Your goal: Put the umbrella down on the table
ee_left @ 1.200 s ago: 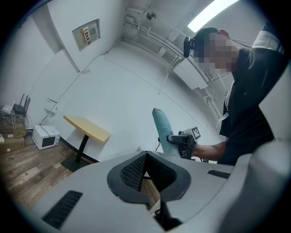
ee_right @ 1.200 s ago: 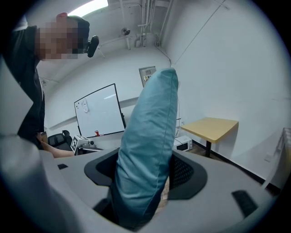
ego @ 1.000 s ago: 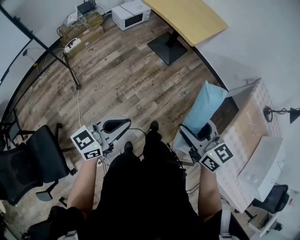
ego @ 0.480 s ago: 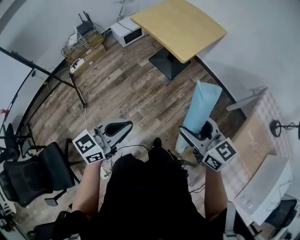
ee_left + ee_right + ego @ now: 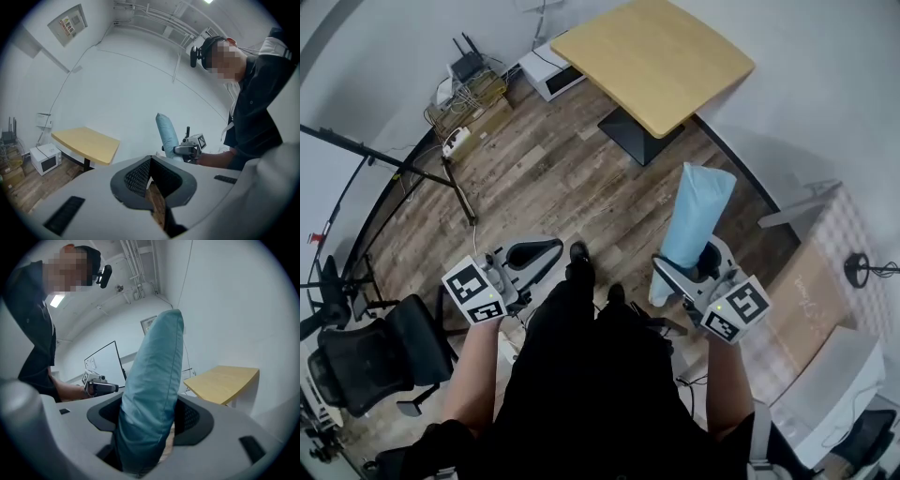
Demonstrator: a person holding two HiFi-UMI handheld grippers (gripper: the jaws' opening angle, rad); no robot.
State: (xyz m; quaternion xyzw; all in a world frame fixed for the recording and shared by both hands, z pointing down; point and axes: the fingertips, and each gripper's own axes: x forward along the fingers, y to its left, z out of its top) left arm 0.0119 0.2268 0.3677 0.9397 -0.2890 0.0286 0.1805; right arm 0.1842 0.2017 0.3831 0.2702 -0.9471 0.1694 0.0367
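Umbrella [image 5: 698, 211], folded & blue, stands upright clamped in right gripper [image 5: 694, 270], table [image 5: 656, 56] well ahead; left gripper [image 5: 531, 251] jaws pressed together, nothing between.

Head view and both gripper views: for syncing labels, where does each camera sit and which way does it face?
Head view: on the person's head, steeply down at the floor; forearms, left gripper and right gripper show.
Left gripper view: on that gripper, facing table and umbrella; the person's torso shows.
Right gripper view: on that gripper, along the held umbrella; torso shows.
All three see the table.
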